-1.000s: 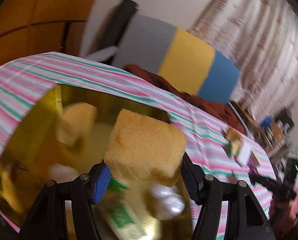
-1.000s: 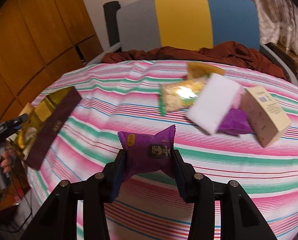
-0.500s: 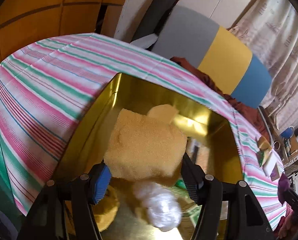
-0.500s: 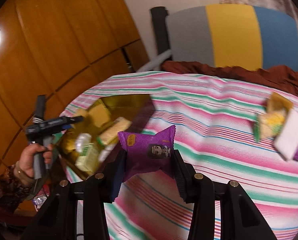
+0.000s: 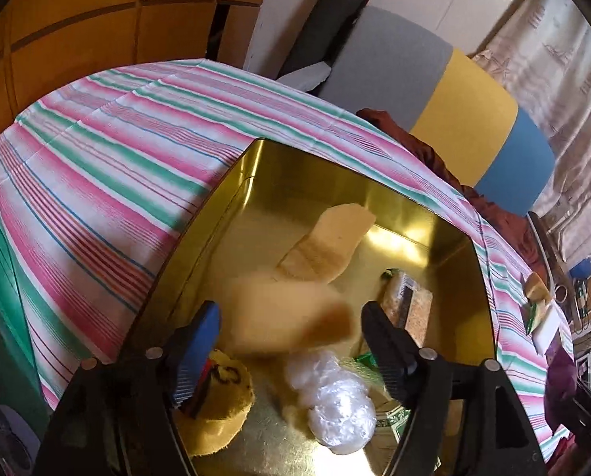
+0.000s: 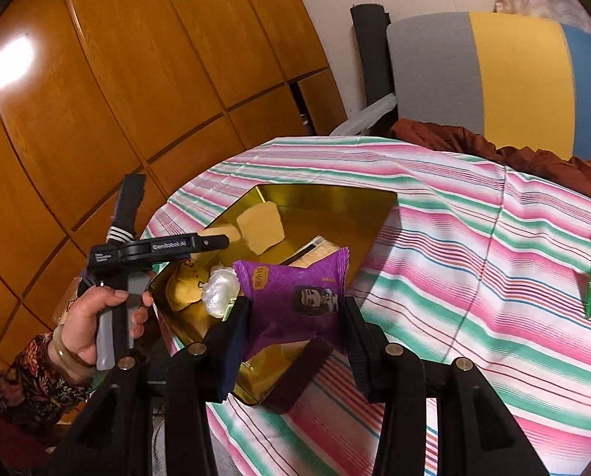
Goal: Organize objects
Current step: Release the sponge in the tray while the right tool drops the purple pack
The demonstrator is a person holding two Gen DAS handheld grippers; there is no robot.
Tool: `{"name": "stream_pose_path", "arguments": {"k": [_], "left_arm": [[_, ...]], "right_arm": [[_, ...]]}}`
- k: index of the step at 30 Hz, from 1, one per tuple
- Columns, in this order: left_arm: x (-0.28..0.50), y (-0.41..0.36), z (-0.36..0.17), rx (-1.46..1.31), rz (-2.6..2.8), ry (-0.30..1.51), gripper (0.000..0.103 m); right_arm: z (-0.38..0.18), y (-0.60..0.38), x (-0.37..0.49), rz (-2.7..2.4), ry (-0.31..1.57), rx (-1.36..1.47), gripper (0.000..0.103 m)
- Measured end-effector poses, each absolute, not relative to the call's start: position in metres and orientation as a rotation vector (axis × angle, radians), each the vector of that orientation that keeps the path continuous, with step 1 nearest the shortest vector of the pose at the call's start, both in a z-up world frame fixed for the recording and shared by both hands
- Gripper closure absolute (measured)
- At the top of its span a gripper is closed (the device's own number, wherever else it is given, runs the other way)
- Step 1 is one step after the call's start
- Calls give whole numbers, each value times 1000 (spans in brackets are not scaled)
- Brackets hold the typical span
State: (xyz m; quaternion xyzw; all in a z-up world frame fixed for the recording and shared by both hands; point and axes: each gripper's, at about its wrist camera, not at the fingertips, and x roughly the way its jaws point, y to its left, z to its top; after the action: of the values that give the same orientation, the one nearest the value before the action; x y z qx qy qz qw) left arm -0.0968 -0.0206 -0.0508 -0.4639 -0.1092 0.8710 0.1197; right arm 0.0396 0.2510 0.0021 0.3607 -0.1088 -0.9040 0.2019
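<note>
A: Where's the purple snack packet (image 6: 295, 301)?

B: Centre frame, clamped across its middle in my right gripper (image 6: 295, 341). Light, crinkly, crushable. My left gripper (image 5: 291, 333) is opening, yellow sponge (image 5: 283, 317) dropping into the gold tin (image 5: 232, 198).

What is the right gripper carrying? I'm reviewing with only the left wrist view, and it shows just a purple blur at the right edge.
Observer: A purple foil snack packet printed with a cartoon face, clamped between the right gripper's pads.
Operator: Where is it relative to the gold metal tin?
Observer: It lines up over the near corner of the gold metal tin, not yet released.
Operator: What does the tin look like outside?
Observer: Its outer wall is dark maroon.
</note>
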Motion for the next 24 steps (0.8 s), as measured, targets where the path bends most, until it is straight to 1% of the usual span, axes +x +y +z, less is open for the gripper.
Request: {"name": "stream_pose_path", "arguments": {"k": [3, 5, 8, 15, 21, 24], "left_arm": [[-93, -27, -46, -1332, 2587, -354, 25], [-87, -36, -39, -1278, 2608, -455, 25], [-80, -43, -29, -1230, 2659, -544, 25], [-73, -41, -11, -1171, 2698, -569, 25], [-72, -35, -6, -1156, 2677, -560, 25], [-72, -35, -7, -1159, 2664, -576, 25]], "right_arm": [[-1, 245, 34, -2514, -303, 1021, 57], [-3, 241, 31, -2514, -297, 1030, 57], [-7, 236, 24, -2521, -286, 1062, 57], [-17, 217, -7, -2537, -207, 1151, 57], [-26, 190, -34, -2549, -21, 1188, 56], [-33, 183, -45, -2559, 39, 1217, 56]]}}
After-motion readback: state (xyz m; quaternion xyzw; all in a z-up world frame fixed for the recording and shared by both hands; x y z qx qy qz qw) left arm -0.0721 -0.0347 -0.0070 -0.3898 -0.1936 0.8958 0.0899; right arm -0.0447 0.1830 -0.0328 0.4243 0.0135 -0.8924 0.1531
